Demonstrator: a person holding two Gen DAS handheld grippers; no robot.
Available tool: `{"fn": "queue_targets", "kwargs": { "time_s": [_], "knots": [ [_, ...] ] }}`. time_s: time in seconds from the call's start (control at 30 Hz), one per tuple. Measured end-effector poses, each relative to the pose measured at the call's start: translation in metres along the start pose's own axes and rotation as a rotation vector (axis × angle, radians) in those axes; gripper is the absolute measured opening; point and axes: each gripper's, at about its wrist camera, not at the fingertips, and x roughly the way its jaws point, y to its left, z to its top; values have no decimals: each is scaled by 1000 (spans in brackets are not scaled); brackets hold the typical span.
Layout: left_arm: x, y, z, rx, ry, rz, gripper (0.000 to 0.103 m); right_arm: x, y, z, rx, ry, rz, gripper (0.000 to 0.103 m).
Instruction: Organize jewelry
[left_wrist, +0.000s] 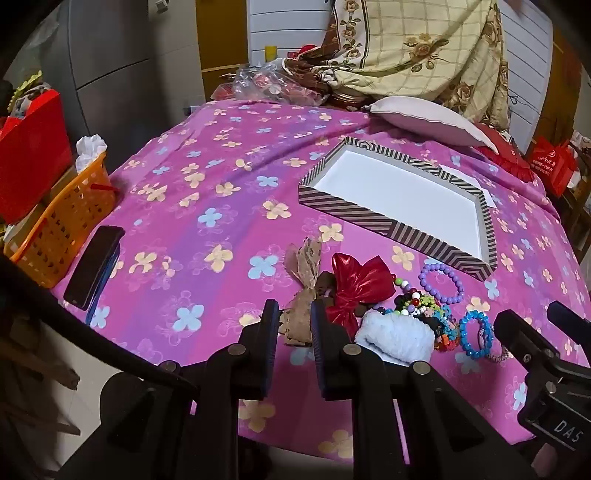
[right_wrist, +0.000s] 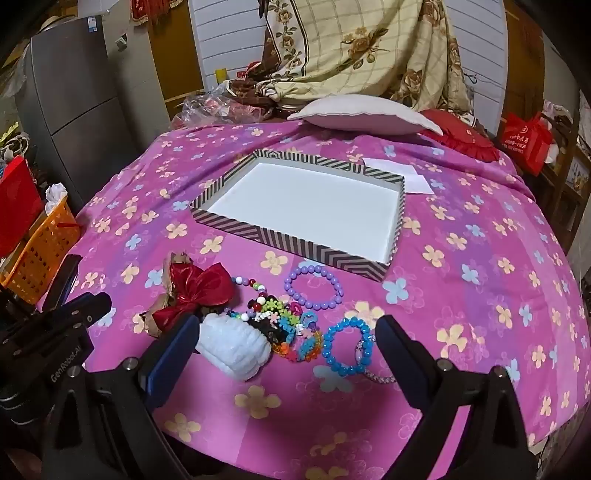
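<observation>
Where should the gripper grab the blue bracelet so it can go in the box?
Probably best on the right side of the blue bracelet, coming down from above, one finger inside the ring and one outside. It lies flat on the cloth, so only the bead band can be pinched. Its left side nearly touches the colourful bead pile; the right is clearer. The right gripper is open wide.

Left tool (left_wrist: 294, 325) narrowly parted, right tool (right_wrist: 286, 341) wide (both angled downward)
</observation>
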Motion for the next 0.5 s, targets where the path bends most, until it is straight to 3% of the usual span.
{"fn": "queue_targets", "kwargs": {
  "time_s": [0.5],
  "knots": [
    [-4,6,-2,3,5,4,39,6,3,1,-8,5,7,98]
  ]
}}
